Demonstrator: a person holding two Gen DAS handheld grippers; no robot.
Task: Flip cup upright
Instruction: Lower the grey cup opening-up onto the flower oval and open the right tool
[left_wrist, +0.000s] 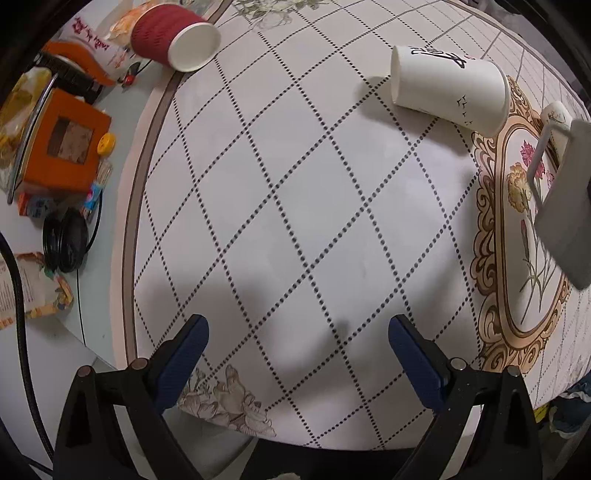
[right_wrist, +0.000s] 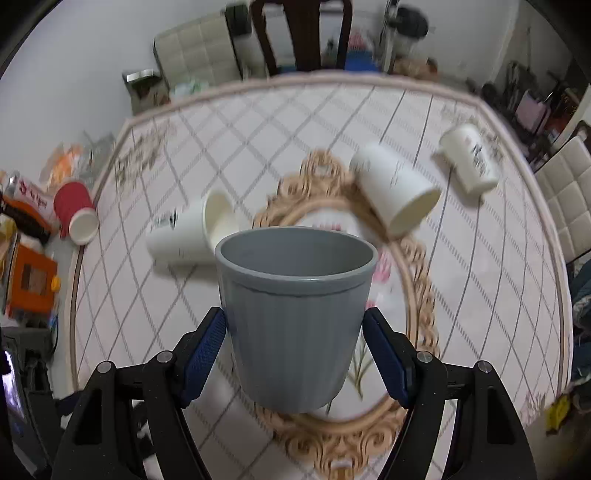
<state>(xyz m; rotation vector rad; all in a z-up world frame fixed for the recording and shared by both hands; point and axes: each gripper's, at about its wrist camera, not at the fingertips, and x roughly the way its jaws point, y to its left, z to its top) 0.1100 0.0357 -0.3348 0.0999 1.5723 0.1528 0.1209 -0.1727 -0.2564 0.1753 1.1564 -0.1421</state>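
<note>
1. Grey ribbed cup (right_wrist: 295, 325) is sitting upright, mouth up, between the blue pads of the right gripper (right_wrist: 294, 354), which is closing on its sides; whether the cup's base is touching the table cannot be told.
2. Beneath and around the cup, the round table (right_wrist: 498, 295) is showing a diamond-checked cloth with an ornate gold oval frame at its centre.
3. The left gripper (left_wrist: 298, 365) is hanging over bare cloth with its fingers spread wide apart, gripping nothing.
4. Just behind the grey cup to the left, a white paper cup (right_wrist: 188, 232) is lying on its side with its mouth facing right.
5. Behind to the right, a second white cup (right_wrist: 395, 188) is lying tilted, mouth toward the camera.
6. Farther right, a third white cup (right_wrist: 471, 158) with dark lettering is lying on its side.
7. At the table's left edge, a red ribbed cup (right_wrist: 75, 212) is lying on its side.
8. Beyond the left rim, an orange box (left_wrist: 61, 144) is sitting among clutter.
</note>
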